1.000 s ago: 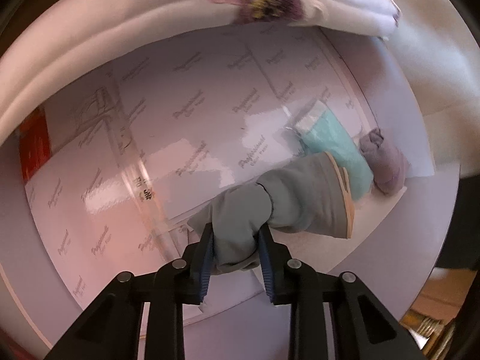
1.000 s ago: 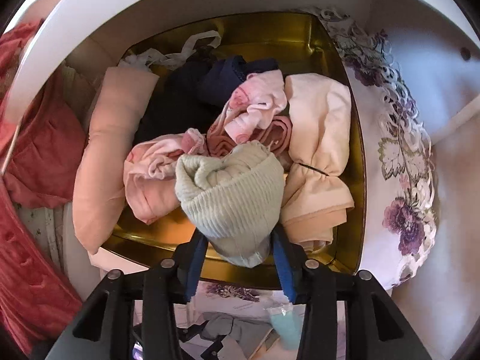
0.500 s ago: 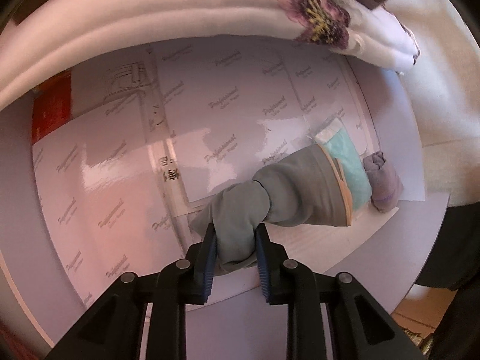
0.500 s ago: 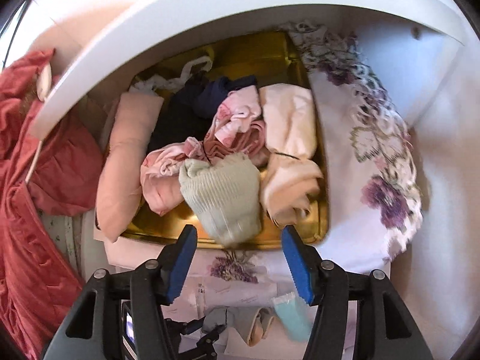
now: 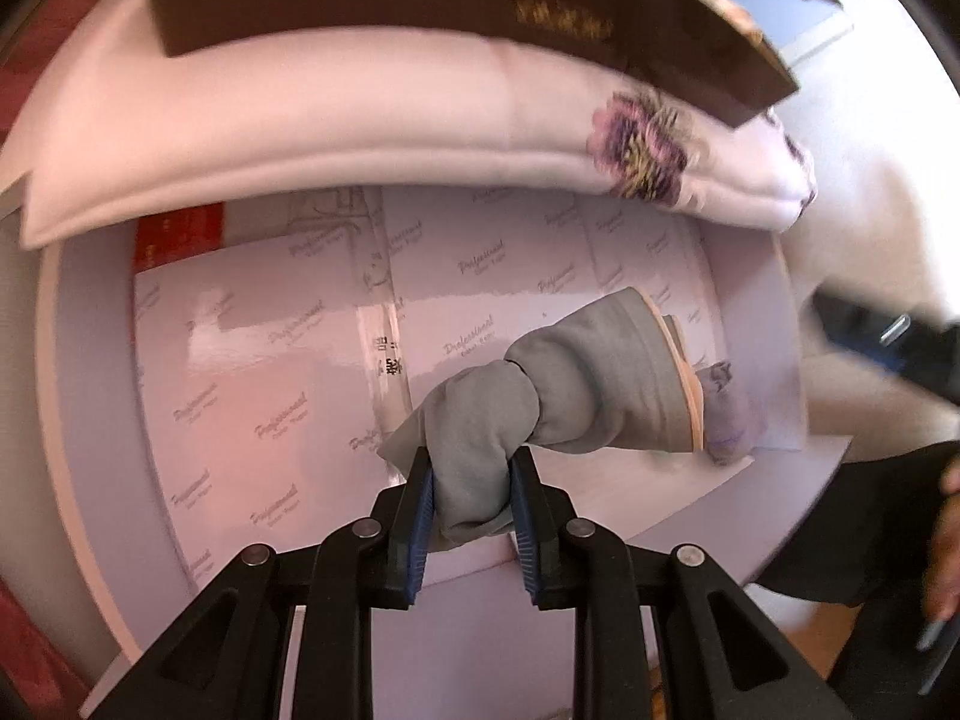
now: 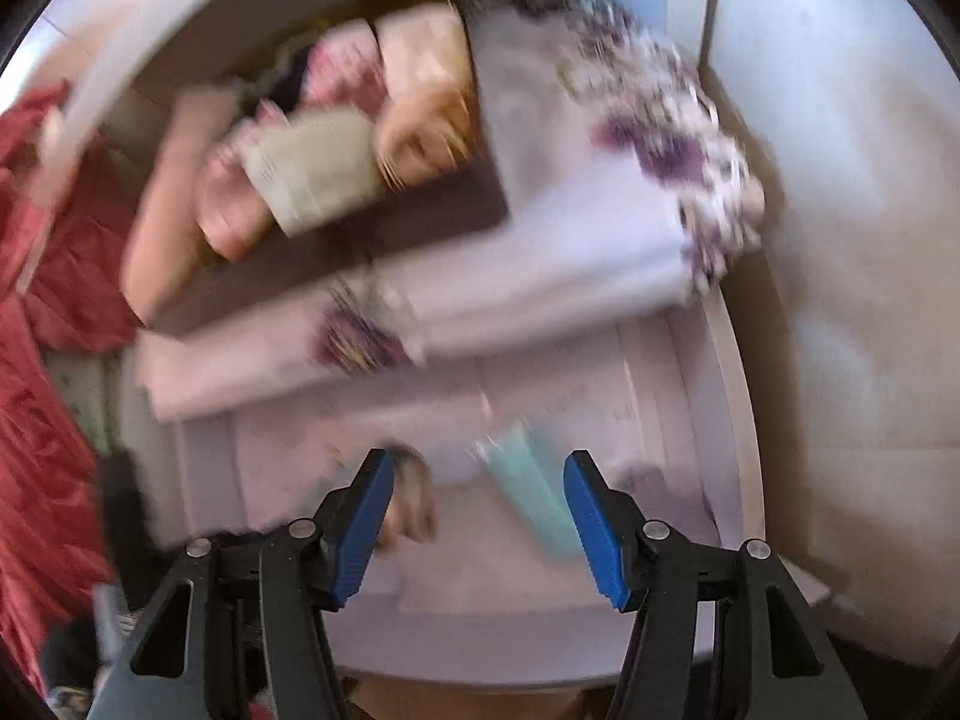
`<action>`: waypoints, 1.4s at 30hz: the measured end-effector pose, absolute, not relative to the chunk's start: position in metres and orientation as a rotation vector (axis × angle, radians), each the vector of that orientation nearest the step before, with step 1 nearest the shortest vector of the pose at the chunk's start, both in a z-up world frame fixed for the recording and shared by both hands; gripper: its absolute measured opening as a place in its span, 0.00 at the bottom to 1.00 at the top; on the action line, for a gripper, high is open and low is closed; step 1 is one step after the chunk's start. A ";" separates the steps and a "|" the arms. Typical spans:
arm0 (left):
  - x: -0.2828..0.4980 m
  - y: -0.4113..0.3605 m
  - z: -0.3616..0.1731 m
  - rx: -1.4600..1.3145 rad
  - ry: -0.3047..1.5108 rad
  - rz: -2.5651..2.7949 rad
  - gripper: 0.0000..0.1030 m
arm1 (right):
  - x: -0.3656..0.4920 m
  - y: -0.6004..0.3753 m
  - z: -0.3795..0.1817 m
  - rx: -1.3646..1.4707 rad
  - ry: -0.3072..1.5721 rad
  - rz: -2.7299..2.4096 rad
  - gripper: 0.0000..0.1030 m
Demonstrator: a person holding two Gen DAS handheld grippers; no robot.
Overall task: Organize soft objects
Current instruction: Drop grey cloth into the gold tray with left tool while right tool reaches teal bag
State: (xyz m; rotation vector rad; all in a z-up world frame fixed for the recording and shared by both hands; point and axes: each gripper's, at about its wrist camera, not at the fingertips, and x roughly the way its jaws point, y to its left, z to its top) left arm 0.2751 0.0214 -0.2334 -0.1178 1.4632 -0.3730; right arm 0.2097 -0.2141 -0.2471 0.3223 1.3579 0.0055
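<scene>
Compared with a second ago, my right tongs no longer clasp the cream knitted hat: it now lies in the brown box among pink garments, well apart from the tongs, whose blue pads stand spread with nothing between them. That view has swung from the box down to the white tabletop, and is blurred. A teal fabric roll lies on the tabletop beyond the gap between the pads. My left tongs still pinch the knotted end of the grey garment, pressed close on the cloth; the rest of it trails away to the right over the glossy printed sheets, its orange-trimmed edge just beside a small lilac bundle. The folded floral cloth and the brown box upon it now fill more of the left view's upper part.
</scene>
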 end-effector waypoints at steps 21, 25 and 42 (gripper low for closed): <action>0.268 0.077 -0.100 -0.400 1.160 -0.352 0.23 | 0.195 -0.179 -0.353 0.110 1.635 -0.028 0.59; 0.283 0.082 -0.075 -0.430 1.098 -0.326 0.23 | 0.197 -0.175 -0.358 0.105 1.636 -0.016 0.59; 0.384 0.034 -0.082 -0.191 1.138 -0.221 0.23 | 0.203 -0.188 -0.358 0.147 1.628 -0.026 0.60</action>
